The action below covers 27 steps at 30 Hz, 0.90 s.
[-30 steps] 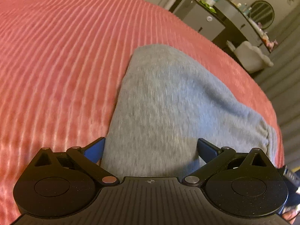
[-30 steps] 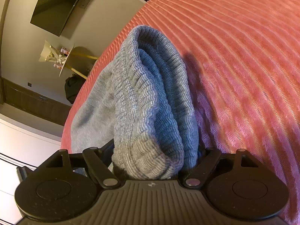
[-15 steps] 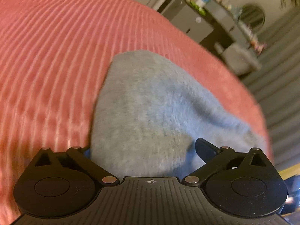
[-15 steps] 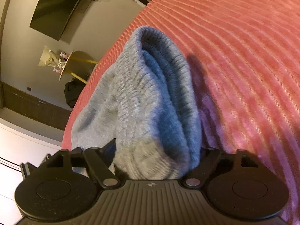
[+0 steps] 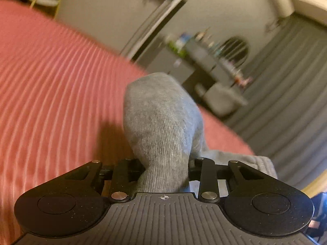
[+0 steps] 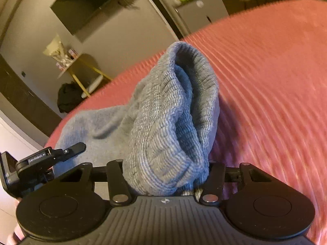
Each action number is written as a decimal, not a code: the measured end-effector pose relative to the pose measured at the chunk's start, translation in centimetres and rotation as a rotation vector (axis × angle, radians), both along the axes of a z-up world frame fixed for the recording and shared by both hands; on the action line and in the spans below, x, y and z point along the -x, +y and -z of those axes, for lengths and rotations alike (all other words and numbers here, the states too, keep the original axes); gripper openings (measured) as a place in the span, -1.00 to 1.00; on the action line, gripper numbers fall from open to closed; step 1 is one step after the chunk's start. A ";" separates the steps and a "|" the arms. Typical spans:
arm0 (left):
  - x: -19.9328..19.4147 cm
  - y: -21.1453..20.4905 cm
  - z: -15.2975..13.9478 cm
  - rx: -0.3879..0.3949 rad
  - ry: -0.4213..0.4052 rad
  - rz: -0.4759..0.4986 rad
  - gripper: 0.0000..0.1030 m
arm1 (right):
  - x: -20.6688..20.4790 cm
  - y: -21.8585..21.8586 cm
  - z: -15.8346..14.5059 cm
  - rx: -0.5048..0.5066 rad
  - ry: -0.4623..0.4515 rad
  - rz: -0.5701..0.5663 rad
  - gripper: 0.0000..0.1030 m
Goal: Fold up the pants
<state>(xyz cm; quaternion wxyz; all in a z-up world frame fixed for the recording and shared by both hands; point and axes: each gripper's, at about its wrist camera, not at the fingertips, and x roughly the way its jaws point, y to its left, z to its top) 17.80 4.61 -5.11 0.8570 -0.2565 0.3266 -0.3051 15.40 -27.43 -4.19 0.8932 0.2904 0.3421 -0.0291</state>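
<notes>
Grey knit pants (image 5: 161, 118) lie on a salmon ribbed bedspread (image 5: 51, 91). In the left wrist view a bunched fold of them rises between the jaws of my left gripper (image 5: 165, 169), which are closing and pinch the cloth. In the right wrist view the ribbed waistband of the pants (image 6: 169, 122) stands up thick and doubled between the jaws of my right gripper (image 6: 166, 173), which are also closing and press on both its sides. The fingertips of both grippers are hidden by the cloth. Part of the left gripper's body (image 6: 51, 157) shows at the lower left.
The bedspread (image 6: 276, 81) stretches wide to the right. Beyond the bed stand a dark dresser with small items (image 5: 204, 61), a round mirror (image 5: 235, 49), grey curtains (image 5: 296, 81), a wall screen (image 6: 92, 6), a yellow-legged table (image 6: 81, 67) and a dark bag (image 6: 69, 98).
Both pairs of jaws have drawn in and squeezed the cloth. Both grippers have risen and tipped up, so more of the room shows. The pants now stand bunched instead of lying flat.
</notes>
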 end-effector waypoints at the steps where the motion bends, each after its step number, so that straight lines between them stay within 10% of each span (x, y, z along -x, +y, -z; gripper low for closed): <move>1: 0.0 0.6 -0.4 0.035 -0.024 -0.016 -0.29 | -0.4 0.0 -0.7 -0.005 -0.019 -0.001 -0.03; 5: -1.0 2.2 0.0 0.004 0.028 -0.219 0.24 | -2.7 -0.7 -2.7 -0.023 -0.079 0.005 0.01; 8: -1.1 3.2 0.0 -0.103 0.027 -0.370 0.40 | -5.2 -2.1 -3.0 -0.015 -0.026 0.045 0.42; 16: -1.6 1.8 -0.1 -0.082 0.097 -0.261 0.57 | 1.0 -3.6 -2.2 -0.134 -0.027 0.270 0.53; 27: 6.6 -0.5 -0.2 -0.468 0.006 -0.084 0.55 | -1.6 -2.3 2.6 -0.390 -0.020 0.249 0.81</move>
